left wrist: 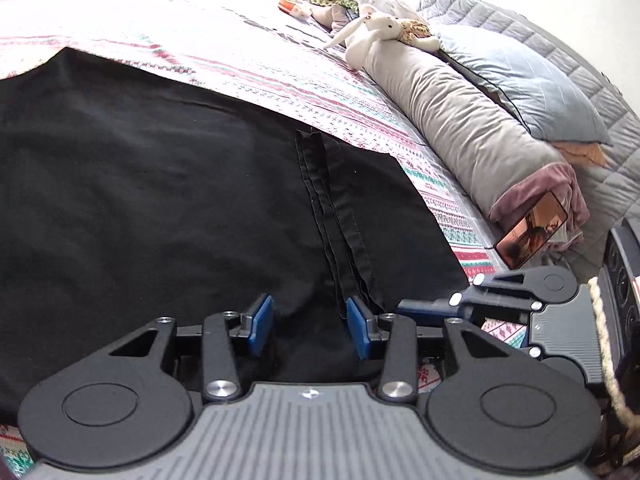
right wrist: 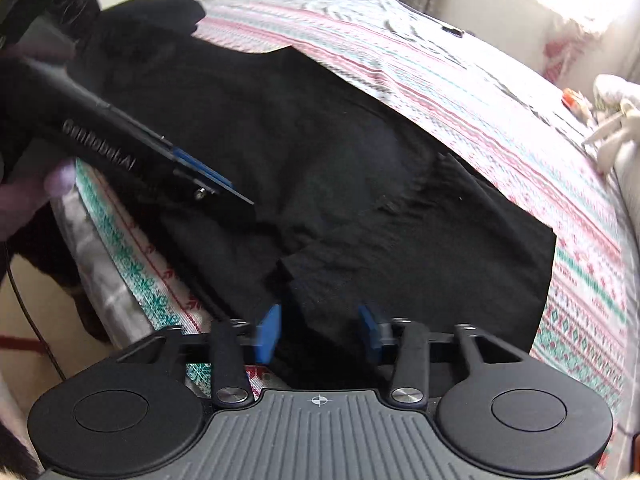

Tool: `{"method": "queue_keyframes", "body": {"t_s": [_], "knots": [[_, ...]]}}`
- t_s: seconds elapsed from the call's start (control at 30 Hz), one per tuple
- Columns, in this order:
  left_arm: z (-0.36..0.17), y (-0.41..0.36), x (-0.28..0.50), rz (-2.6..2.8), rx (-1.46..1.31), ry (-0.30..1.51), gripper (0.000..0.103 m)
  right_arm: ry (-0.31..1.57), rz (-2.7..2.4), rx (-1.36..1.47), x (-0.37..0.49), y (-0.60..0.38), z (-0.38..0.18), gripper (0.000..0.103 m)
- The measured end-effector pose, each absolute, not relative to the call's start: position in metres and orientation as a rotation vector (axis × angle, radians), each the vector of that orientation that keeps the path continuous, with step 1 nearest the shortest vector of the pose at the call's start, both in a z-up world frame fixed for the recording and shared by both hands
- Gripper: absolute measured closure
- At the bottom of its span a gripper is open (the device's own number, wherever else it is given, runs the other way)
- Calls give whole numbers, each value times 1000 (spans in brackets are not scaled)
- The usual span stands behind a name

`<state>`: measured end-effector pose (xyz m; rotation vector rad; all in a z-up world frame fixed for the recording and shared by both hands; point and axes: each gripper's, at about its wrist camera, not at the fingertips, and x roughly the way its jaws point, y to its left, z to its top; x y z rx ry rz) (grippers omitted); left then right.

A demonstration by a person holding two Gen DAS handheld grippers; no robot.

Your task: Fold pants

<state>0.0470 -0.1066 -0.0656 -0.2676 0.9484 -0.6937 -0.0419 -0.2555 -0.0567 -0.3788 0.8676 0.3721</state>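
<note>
Closest, held the left gripper (left wrist: 309, 326) with its blue pads apart over the near edge of the black pants (left wrist: 160, 180), a stitched hem just beside the right pad, nothing pinched. Likewise held the right gripper (right wrist: 320, 332) with pads apart on both sides of a raised fold of the same cloth, not visibly squeezed. Further, saw the pants spread on the patterned bedspread (left wrist: 280, 80), then a phone (left wrist: 532, 236) leaning on a grey bolster (left wrist: 460, 120), a white plush rabbit (left wrist: 376, 28) and pillows (left wrist: 520, 76) behind.
</note>
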Motion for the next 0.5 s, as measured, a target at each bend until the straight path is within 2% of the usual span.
{"method": "queue_keyframes", "body": {"t_s": [0.1,0.2,0.5], "knots": [[-67,-102,49,-701,-310,963,44,892,402,-295,-36,-262,-54,99],[-67,-101,50,-707,-318,967,44,877,399,-210,-35,-273,-47,102],[-72,-101,52,-694,-341,985,44,765,393,-79,-25,-275,-33,102]]}}
